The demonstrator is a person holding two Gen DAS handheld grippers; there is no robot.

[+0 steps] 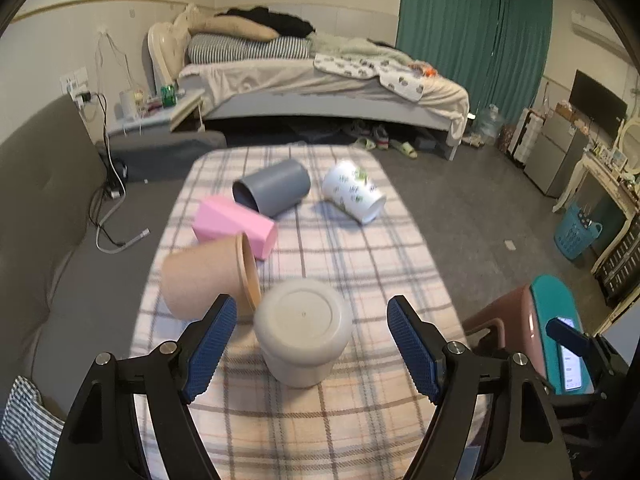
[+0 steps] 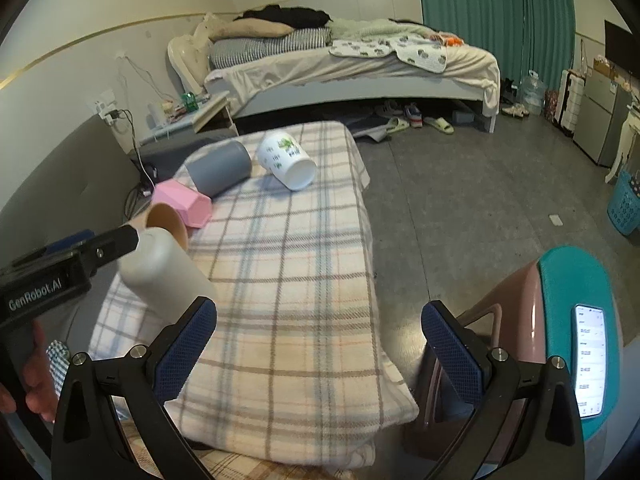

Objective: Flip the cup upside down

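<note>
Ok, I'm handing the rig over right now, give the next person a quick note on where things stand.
Left gripper: open, fingers either side of the beige cup, not clamped.
Right gripper: open, empty, over the near end of the plaid cloth.
Done: the beige cup stands upside down, base up, at the near end of the cloth.
Left: four cups lie on their sides: tan paper cup beside the beige one, pink cup, grey cup, white printed cup at the far end.
Next, probably: back the left gripper off and take the tan paper cup.
</note>
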